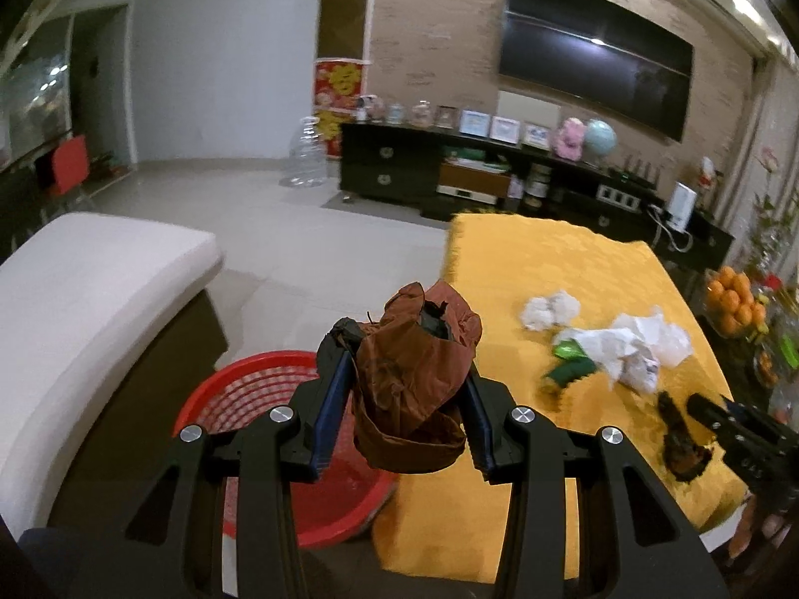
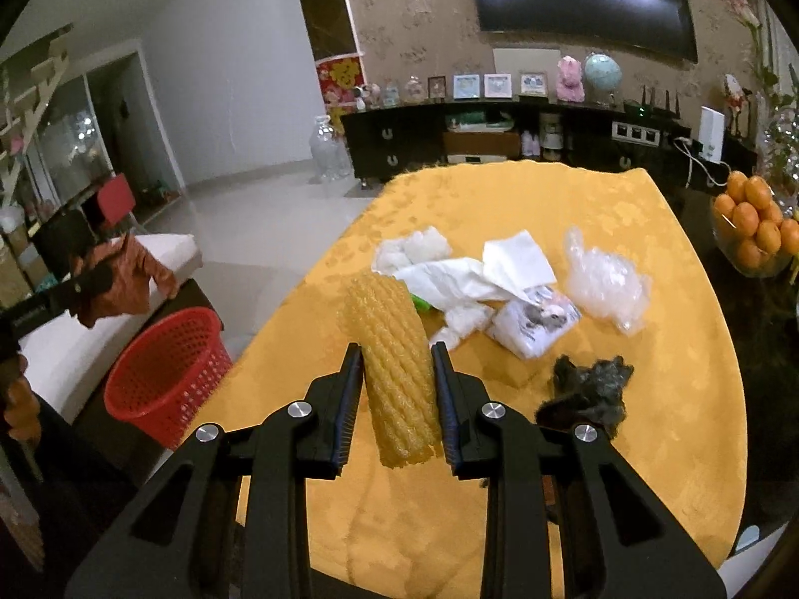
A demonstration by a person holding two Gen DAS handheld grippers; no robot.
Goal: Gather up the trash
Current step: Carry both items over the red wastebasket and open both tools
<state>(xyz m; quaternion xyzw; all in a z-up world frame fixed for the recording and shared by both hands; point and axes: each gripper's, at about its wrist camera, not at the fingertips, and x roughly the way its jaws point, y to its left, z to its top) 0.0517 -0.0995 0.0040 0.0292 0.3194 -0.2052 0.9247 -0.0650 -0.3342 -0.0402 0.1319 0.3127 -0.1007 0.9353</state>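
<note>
- Brown crumpled wrapper [image 1: 414, 379], no legible print, pinched in my left gripper [image 1: 407, 384] near the red basket [image 1: 239, 389].
- My right gripper [image 2: 397, 394] clamps a yellow foam net [image 2: 392, 364]; unlabelled.

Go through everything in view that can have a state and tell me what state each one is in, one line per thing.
Left tongs: shut on crumpled brown paper bag, held up over the basket.
Right tongs: shut on yellow foam net sleeve, off the table.
Red plastic mesh basket: upright on the floor.
White crumpled tissues: loose on the yellow tablecloth.
Clear plastic bag: crumpled, on the tablecloth.
Black crumpled wrapper: on the tablecloth.
</note>
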